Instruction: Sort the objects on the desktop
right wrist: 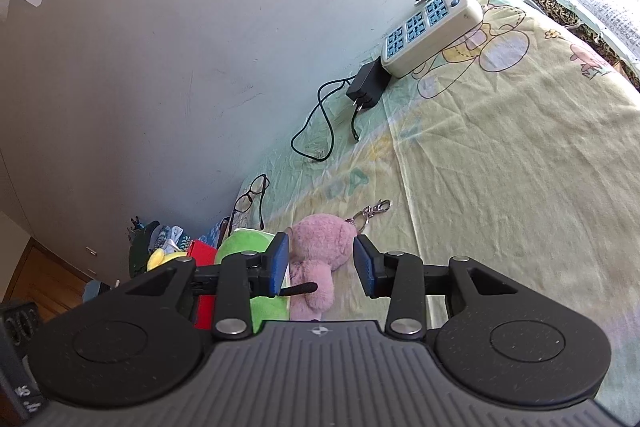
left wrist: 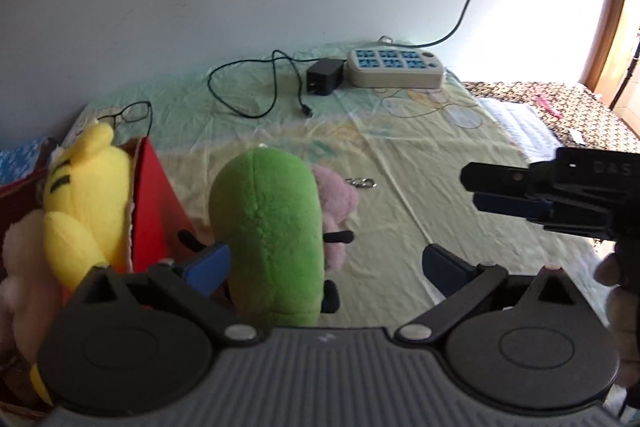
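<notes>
Your left gripper (left wrist: 326, 263) hangs with its blue-padded jaws spread wide, and the green plush toy (left wrist: 268, 235) stands upright between them, close to the left pad but not clamped. It is a rounded, fuzzy, bright green cylinder with thin black limbs sticking out at its sides. Just left of that gripper, a yellow plush toy (left wrist: 86, 195) with black eyebrow marks leans in the red box (left wrist: 154, 195). Your right gripper (right wrist: 320, 265) is also spread apart, its pads flanking the pink plush toy (right wrist: 320, 247) without visibly squeezing it; the toy is soft, pale pink, lying on the yellow-green sheet (right wrist: 500, 187), its metal key clip (right wrist: 372, 211) just ahead of the fingertips. Farther ahead lie eyeglasses (right wrist: 250, 195), a black charger (right wrist: 368, 81) and a power strip (right wrist: 432, 27).
</notes>
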A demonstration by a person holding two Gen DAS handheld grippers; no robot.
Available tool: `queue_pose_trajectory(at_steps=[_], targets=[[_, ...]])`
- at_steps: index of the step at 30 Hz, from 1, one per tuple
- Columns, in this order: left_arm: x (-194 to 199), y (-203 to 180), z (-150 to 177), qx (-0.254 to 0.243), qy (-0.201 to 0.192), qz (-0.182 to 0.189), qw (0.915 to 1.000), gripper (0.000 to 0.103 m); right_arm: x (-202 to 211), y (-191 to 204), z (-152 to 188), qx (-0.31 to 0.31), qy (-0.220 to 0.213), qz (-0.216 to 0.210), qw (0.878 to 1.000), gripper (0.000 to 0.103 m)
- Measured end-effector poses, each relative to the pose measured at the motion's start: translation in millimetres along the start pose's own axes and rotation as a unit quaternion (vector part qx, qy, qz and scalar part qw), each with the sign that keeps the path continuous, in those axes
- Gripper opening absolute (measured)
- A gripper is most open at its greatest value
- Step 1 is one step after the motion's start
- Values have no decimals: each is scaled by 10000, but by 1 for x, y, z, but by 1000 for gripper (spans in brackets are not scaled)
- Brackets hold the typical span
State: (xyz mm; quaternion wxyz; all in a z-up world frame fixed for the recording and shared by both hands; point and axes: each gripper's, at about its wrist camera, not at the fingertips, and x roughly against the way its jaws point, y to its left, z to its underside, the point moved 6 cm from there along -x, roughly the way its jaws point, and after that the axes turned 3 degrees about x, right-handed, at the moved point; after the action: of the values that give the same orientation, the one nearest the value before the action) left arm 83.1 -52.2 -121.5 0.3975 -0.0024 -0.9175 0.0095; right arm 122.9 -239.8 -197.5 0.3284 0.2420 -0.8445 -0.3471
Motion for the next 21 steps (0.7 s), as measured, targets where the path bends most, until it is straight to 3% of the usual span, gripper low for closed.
queue_pose_trajectory(at_steps=[4, 11, 15, 21], targets=[[-20, -1, 1, -96, 83, -125, 9998, 102, -1, 8, 5, 38, 49, -71, 10000, 40], [-12, -42, 11, -559, 84, 589, 9967, 102, 12, 4, 7, 6, -32, 70, 10000, 40], [-12, -67, 23, -820, 285, 1194, 9890, 102, 19, 1, 4, 21, -96, 173, 9998, 40], [0, -74, 32, -911, 226, 1434, 9852, 102, 22, -5, 0, 78, -58, 273, 9996, 41]])
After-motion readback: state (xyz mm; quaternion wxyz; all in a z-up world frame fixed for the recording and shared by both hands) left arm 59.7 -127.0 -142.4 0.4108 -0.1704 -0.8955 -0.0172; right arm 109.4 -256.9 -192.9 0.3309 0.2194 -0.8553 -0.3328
